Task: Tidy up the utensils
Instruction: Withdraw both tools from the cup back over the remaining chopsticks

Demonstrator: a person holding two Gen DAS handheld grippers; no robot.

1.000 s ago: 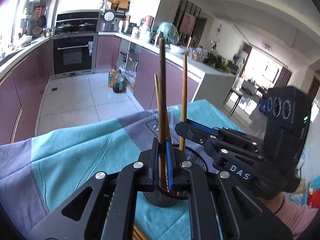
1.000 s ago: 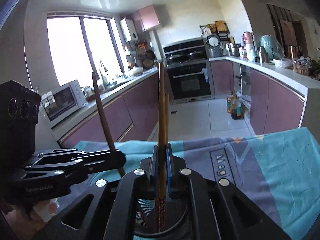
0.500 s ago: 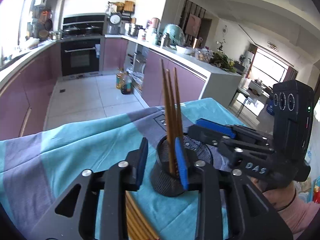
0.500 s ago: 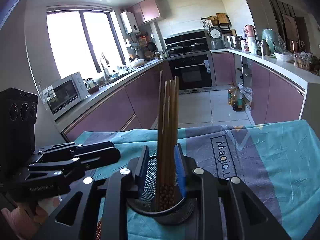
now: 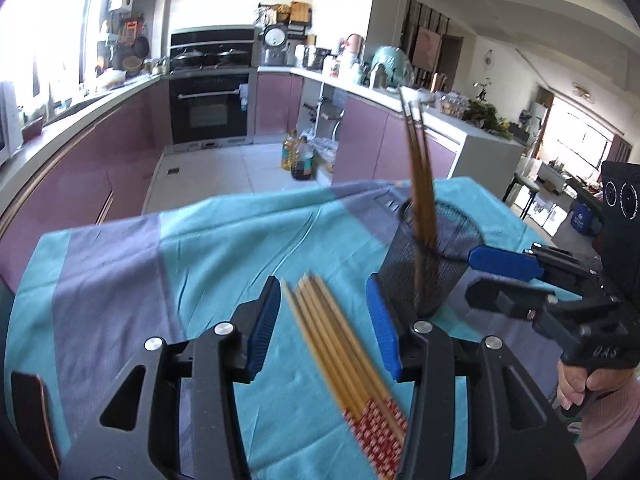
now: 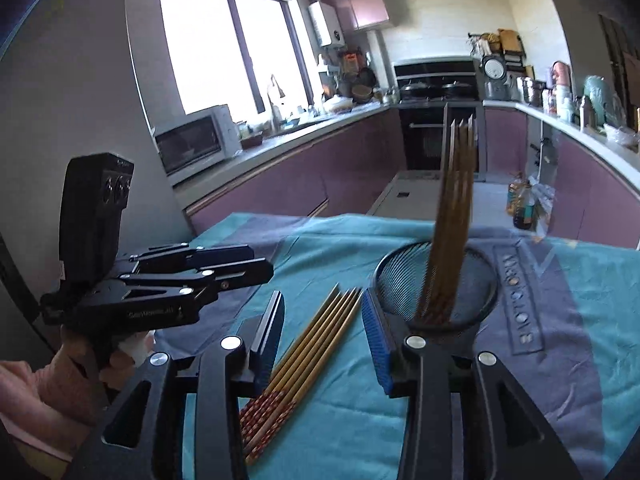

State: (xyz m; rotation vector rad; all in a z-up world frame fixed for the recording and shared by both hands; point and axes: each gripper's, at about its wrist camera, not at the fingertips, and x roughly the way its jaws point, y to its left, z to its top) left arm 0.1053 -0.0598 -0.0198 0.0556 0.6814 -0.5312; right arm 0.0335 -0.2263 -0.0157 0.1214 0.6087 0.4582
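A black mesh utensil cup (image 5: 430, 256) stands on the cloth with several brown chopsticks (image 5: 420, 184) upright in it; it also shows in the right wrist view (image 6: 440, 292) with the chopsticks (image 6: 452, 216). A bundle of several tan chopsticks with red patterned ends (image 5: 340, 356) lies flat on the cloth, also in the right wrist view (image 6: 304, 356). My left gripper (image 5: 326, 324) is open and empty above the bundle, left of the cup. My right gripper (image 6: 322, 336) is open and empty above the same bundle; it shows in the left wrist view (image 5: 492, 272) beside the cup.
A teal and grey cloth (image 5: 160, 264) covers the table. Behind it are purple kitchen cabinets (image 6: 304, 184), an oven (image 5: 210, 104), a microwave (image 6: 192, 140) and oil bottles on the floor (image 5: 298, 158).
Both grippers let go of their chopsticks into the cup, opened wide, and drew back and left. The flat bundle now lies between both sets of fingers.
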